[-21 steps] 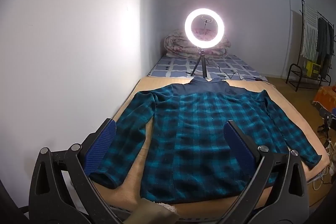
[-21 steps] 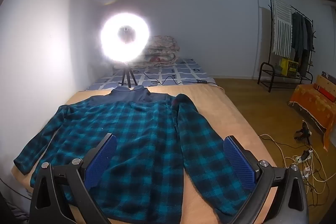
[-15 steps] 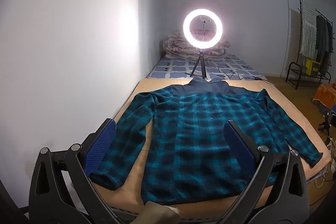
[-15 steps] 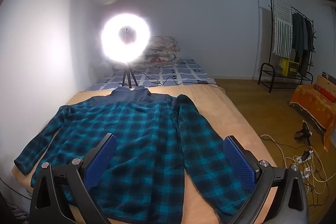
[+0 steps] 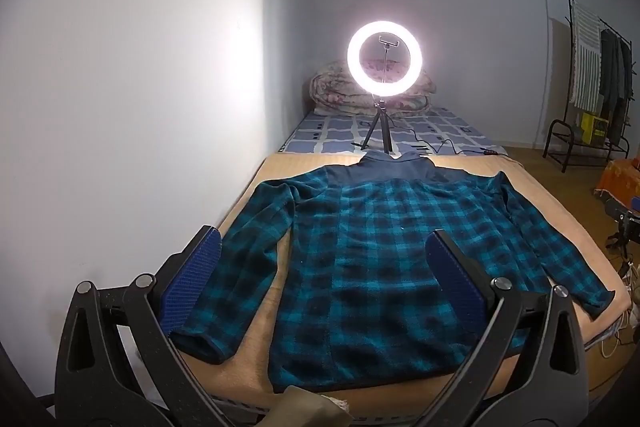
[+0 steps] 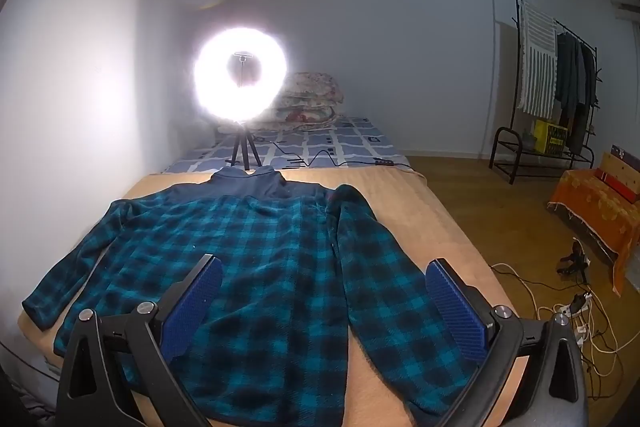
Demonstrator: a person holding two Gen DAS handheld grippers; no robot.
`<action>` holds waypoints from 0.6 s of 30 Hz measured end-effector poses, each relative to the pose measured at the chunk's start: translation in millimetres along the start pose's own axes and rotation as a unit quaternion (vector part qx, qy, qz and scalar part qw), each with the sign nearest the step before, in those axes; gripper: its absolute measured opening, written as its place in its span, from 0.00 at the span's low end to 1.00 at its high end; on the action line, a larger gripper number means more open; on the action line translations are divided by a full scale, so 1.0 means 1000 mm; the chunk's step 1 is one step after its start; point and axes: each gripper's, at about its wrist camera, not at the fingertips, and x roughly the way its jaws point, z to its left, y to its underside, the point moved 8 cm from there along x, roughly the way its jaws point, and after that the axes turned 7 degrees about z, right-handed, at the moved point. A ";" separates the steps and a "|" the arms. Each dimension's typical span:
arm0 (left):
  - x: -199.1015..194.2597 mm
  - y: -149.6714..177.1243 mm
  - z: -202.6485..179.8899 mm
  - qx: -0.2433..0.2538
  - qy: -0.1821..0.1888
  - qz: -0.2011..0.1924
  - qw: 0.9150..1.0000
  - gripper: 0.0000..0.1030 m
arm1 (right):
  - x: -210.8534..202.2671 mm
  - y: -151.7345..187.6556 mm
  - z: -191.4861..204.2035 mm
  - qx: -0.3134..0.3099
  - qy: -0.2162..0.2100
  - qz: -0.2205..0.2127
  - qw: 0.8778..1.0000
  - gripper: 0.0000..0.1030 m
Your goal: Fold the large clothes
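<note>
One plaid jacket [image 5: 384,267] is lying flat on the bed [image 5: 532,195], collar toward the one ring light [image 5: 384,63]. I am holding my left gripper [image 5: 320,267] and right gripper [image 6: 324,291] above its hem, both pairs of fingers spread wide, gripping nothing.

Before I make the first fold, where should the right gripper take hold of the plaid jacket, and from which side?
Probably the right sleeve at its cuff end, approached from the bed's open right edge: it lies flat, straight and apart from the plaid jacket body, closest to the open right gripper.
</note>
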 end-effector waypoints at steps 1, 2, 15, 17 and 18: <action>-0.001 -0.001 0.000 -0.001 0.000 0.000 1.000 1.00 | 0.000 0.000 0.000 0.000 0.000 0.000 1.000 1.00; 0.001 -0.001 0.001 -0.001 0.001 0.000 1.000 1.00 | 0.000 0.001 -0.001 0.001 -0.001 -0.001 1.000 1.00; -0.003 -0.006 0.004 -0.003 0.001 -0.002 1.000 1.00 | -0.001 0.000 -0.001 0.001 -0.002 0.000 1.000 1.00; -0.004 -0.006 0.004 -0.003 0.001 -0.002 1.000 1.00 | 0.000 0.000 -0.001 0.001 -0.003 0.001 1.000 1.00; -0.003 -0.006 0.004 -0.002 0.001 -0.002 1.000 1.00 | 0.000 0.000 -0.001 0.001 -0.003 0.001 1.000 1.00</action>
